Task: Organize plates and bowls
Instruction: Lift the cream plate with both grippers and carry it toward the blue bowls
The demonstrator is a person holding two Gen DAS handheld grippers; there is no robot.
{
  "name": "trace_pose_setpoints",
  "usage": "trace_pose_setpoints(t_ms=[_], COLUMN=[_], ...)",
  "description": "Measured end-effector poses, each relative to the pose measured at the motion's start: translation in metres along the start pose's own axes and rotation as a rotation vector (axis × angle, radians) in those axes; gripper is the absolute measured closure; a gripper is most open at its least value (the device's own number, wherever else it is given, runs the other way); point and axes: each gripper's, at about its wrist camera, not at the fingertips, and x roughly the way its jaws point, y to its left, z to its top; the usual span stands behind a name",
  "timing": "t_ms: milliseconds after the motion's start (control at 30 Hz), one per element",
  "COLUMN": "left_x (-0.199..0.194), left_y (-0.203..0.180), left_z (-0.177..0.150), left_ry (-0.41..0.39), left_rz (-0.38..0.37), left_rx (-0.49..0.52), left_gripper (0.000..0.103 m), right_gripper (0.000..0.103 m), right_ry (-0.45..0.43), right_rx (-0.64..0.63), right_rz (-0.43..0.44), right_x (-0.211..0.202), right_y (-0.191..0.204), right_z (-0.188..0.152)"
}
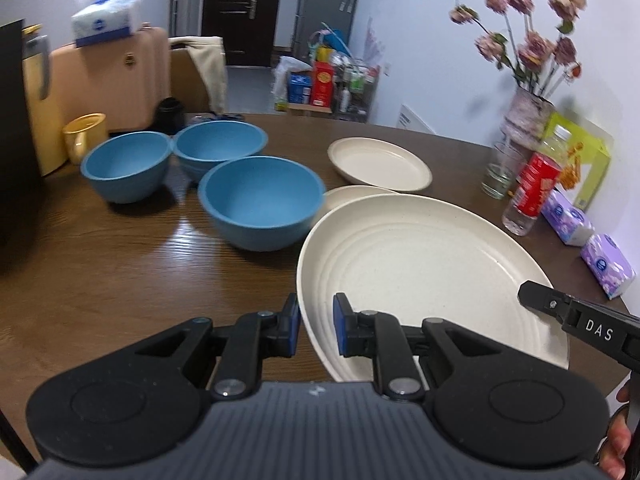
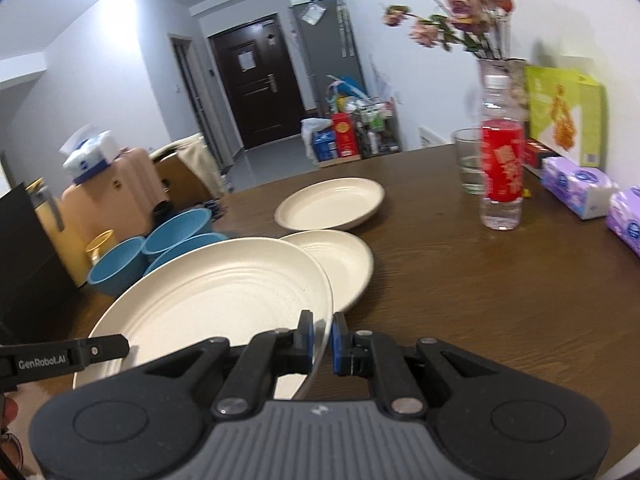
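A large cream plate (image 1: 432, 268) is held between both grippers, tilted above the brown table. My left gripper (image 1: 316, 326) is shut on its left rim. My right gripper (image 2: 321, 338) is shut on its right rim; the plate (image 2: 216, 300) fills the lower left of the right wrist view. A second cream plate (image 2: 340, 264) lies on the table just beyond and partly under it, and a third (image 2: 332, 204) lies further back. Three blue bowls (image 1: 260, 200) stand to the left, two touching behind.
A water bottle with a red label (image 2: 502, 172), a glass (image 2: 468, 164), a vase of flowers (image 1: 524, 116), tissue packs (image 2: 576, 186) and a green box stand at the table's right. A yellow mug (image 1: 84, 136) and a kettle stand at the left.
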Motion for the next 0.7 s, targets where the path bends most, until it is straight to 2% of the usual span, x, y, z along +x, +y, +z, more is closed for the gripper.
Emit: trace_pose_setpoints(t_ms=[400,700], left_x=[-0.026,-0.021], left_y=[0.094,0.152], left_z=[-0.016,-0.026], left_ry=[-0.037,-0.030], left_rz=[0.098,0.151], left_rx=[-0.076,-0.131], left_gripper=[0.085,0.085], right_gripper=[0.094,0.094], right_ry=[0.046,0.086], right_rx=[-0.035,-0.054], right_rz=[0.125,0.175], right_x=[0.030,0.064], right_y=[0.090,0.141], right_z=[-0.026,-0.052])
